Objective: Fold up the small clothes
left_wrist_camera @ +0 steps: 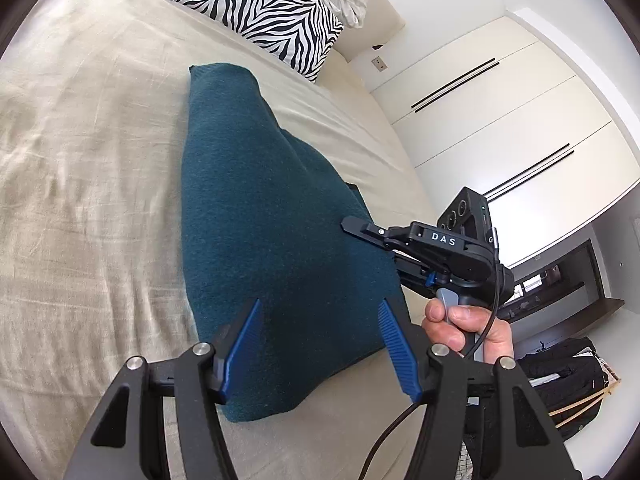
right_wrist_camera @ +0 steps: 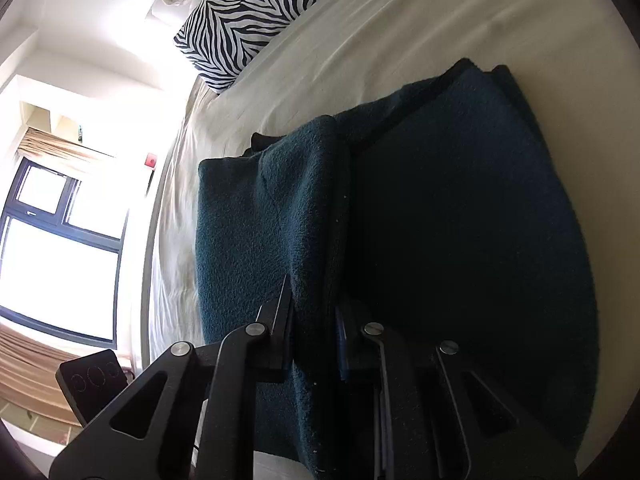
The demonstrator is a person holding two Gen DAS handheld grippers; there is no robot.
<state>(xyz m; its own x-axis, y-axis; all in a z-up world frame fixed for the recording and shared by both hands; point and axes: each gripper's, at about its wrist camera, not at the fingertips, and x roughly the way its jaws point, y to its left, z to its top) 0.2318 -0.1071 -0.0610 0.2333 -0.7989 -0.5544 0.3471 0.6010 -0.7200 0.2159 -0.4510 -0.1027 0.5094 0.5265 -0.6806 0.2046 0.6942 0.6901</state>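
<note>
Clearly the right gripper (right_wrist_camera: 312,320) is pinching a raised fold of the teal fleece garment (left_wrist_camera: 260,216): its two fingers stand close together with the thick fabric ridge caught between them. From the left wrist view that same gripper reaches in from the garment's right edge, gripped by the person's hand (left_wrist_camera: 464,328). The left gripper (left_wrist_camera: 320,344) is spread wide and holds nothing, poised over the near end of the cloth.

My judgement is that the folding is partway: the garment already lies as a narrowed, layered bundle on the bed (left_wrist_camera: 80,160), and the pinched flap looks like one more fold not yet laid flat; smoothing would remain.

Beneath is a wrinkled beige sheet, with a zebra-print pillow (left_wrist_camera: 256,4) at the head. Beyond stand white wardrobe doors (left_wrist_camera: 500,100), and the right wrist view shows a bright window (right_wrist_camera: 60,248).
</note>
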